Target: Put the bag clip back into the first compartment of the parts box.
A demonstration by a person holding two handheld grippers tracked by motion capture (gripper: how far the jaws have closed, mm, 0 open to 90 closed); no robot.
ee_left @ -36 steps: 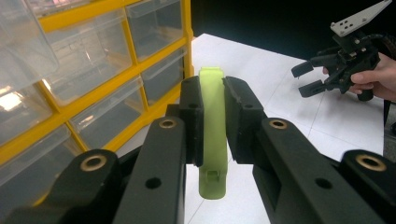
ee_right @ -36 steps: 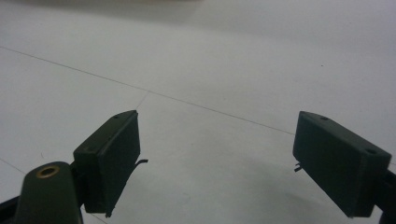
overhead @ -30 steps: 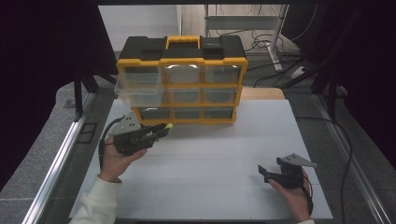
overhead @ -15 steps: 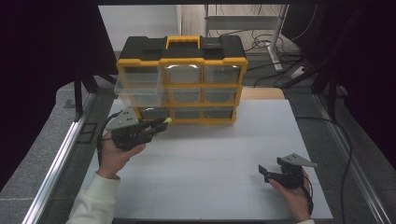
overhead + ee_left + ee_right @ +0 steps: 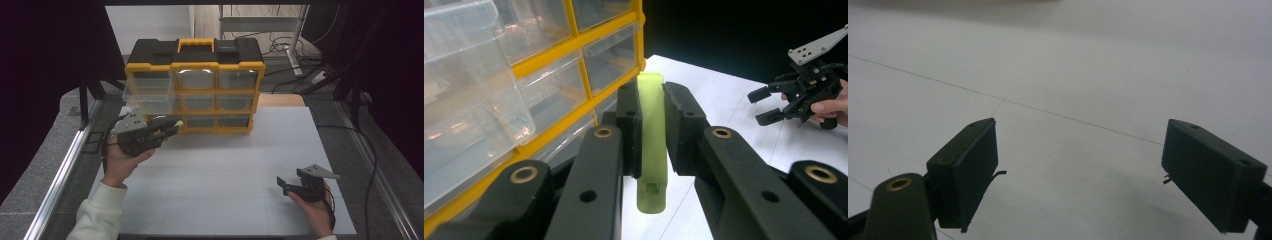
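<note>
the left gripper (image 5: 651, 125) is clamped on a lime-green plastic clip (image 5: 652, 145), its long axis running out along the jaws. the pulled-out clear drawer (image 5: 149, 96) of the yellow organizer (image 5: 195, 92) lies just ahead and above, nearest this hand. the right gripper (image 5: 1080, 172) rests spread and empty on the white table (image 5: 240, 165), well apart.

The drawer cabinet (image 5: 195, 87) stands at the back of the table (image 5: 225, 165), one drawer (image 5: 147, 97) pulled out.
</note>
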